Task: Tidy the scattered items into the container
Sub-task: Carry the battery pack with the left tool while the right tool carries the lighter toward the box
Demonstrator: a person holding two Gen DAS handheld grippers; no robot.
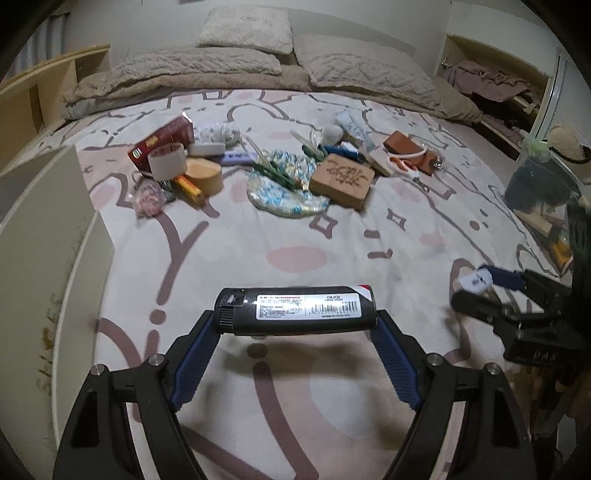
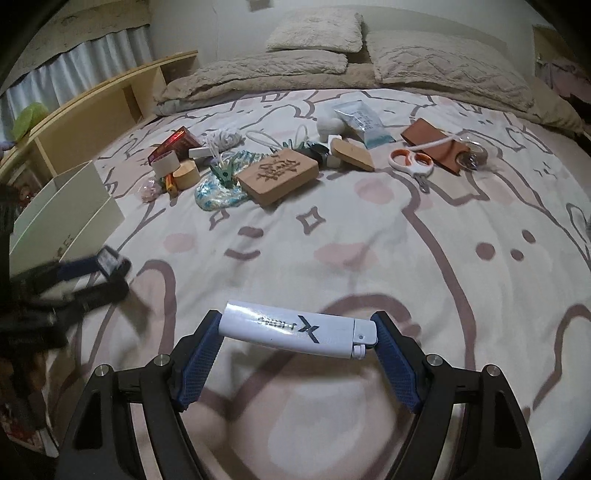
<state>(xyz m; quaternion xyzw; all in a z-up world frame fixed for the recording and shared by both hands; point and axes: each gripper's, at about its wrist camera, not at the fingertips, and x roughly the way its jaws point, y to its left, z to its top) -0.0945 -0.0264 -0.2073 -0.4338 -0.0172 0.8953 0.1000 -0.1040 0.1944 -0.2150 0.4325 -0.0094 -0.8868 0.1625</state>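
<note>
The left gripper [image 1: 295,317] pinches the black lighter [image 1: 295,308] by its ends; the right gripper [image 2: 297,332] pinches the white lighter [image 2: 295,330] likewise; either could slip out before reaching the container [image 2: 66,210] at ten o'clock.

We look across a bed [image 2: 369,258] under a pale sheet with pink and brown cartoon lines. Beige pillows [image 2: 443,62] lean on a plain light wall [image 2: 207,22]. A wooden shelf [image 2: 92,110] flanks one side, below a white curtain [image 2: 74,81].

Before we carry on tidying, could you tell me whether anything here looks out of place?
Yes: small items lie scattered on the bedspread rather than in the white container, among them scissors and a wooden block.
</note>
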